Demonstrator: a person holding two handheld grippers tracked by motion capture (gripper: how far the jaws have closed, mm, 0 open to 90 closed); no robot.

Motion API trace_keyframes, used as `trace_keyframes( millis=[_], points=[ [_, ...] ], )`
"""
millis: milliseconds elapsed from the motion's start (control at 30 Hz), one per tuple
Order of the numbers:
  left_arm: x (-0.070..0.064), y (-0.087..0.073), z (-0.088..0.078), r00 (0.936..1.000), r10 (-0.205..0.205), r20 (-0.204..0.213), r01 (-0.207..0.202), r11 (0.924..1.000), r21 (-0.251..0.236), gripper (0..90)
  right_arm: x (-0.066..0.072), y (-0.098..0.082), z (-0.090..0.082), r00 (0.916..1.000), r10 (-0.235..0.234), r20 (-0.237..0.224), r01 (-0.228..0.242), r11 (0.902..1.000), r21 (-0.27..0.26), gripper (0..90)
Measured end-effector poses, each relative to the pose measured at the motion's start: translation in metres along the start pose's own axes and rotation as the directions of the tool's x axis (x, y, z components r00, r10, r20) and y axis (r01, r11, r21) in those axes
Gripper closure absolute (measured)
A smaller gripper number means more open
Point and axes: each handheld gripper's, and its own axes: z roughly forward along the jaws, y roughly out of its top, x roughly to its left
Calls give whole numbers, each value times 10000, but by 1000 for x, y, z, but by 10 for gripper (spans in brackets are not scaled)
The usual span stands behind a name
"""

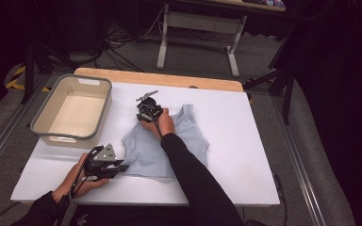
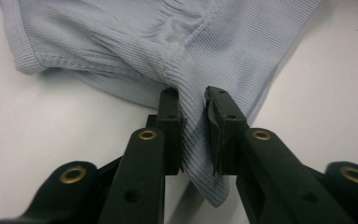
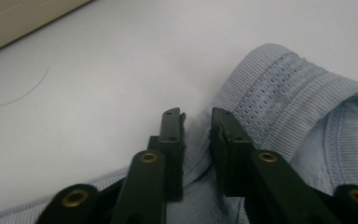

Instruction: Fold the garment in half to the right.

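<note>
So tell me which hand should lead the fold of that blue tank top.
Probably the left. The left gripper pinches the tank top at its near hem corner, free to lift and carry the hem up. The right gripper is clamped on a strap by the far edge, better kept as anchor.

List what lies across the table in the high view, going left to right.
Beige bin → left claw, shut on the hem corner of the light blue tank top → right claw, shut on a shoulder strap.
</note>
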Motion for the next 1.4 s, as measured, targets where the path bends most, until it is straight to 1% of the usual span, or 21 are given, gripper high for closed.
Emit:
trace_keyframes(
  millis=[133, 200, 333, 500, 567, 667, 800, 867, 967, 1033, 1133, 1233, 1333, 1400],
  points=[
    [1, 0, 0, 10000, -36, 31, 36, 10000, -7, 795, 2, 2, 0, 9998, -148, 143, 147, 9998, 106, 807],
    [0, 0, 0, 10000, 30, -47, -30, 10000, -20, 797, 3, 2, 0, 9997, -176, 143, 175, 9998, 113, 819],
    [-1, 1, 0, 9998, 83, -173, -83, 10000, 1, 805, 2, 1, 0, 9997, -190, 124, 189, 9998, 94, 830],
    [-1, 1, 0, 9996, 162, -225, -163, 9999, -2, 808, 2, 2, 0, 9996, -270, 106, 269, 9996, 104, 838],
    [-2, 1, -1, 9992, 201, -344, -201, 9998, 12, 809, 2, 2, 0, 9994, -320, 126, 319, 9994, 124, 840],
    [-3, 1, -1, 9987, 282, -416, -282, 9996, 10, 811, 3, 2, 0, 9991, -386, 150, 384, 9992, 123, 842],
    [-2, 0, -3, 9986, 95, -518, -101, 9999, -101, 811, 4, 3, -1, 9987, -474, 210, 472, 9988, 97, 844],
    [-1, -2, -4, 9986, -41, -531, 27, 9997, -259, 810, 4, 3, -2, 9986, -487, 213, 486, 9988, 35, 844],
    [-1, -2, -5, 9983, -34, -583, 18, 9996, -271, 810, 4, 3, -4, 9984, -519, 240, 521, 9986, -95, 844],
    [-2, -2, -6, 9980, 48, -633, -66, 9996, -286, 811, 4, 4, -5, 9986, -484, 234, 488, 9987, -164, 844],
    [-2, -2, -9, 9961, 84, -873, -119, 9991, -400, 811, 5, 6, -8, 9983, -514, 267, 522, 9982, -307, 844],
    [2, -3, -13, 9953, -61, -970, 19, 9991, -432, 812, 5, 8, -12, 9978, -554, 358, 572, 9970, -518, 845],
    [4, -4, -18, 9945, -74, -1043, 21, 9987, -506, 812, 6, 11, -16, 9973, -651, 351, 673, 9956, -651, 845],
    [5, -5, -22, 9930, -93, -1180, 19, 9980, -626, 813, 7, 13, -17, 9968, -703, 389, 731, 9942, -785, 845]
  ],
)
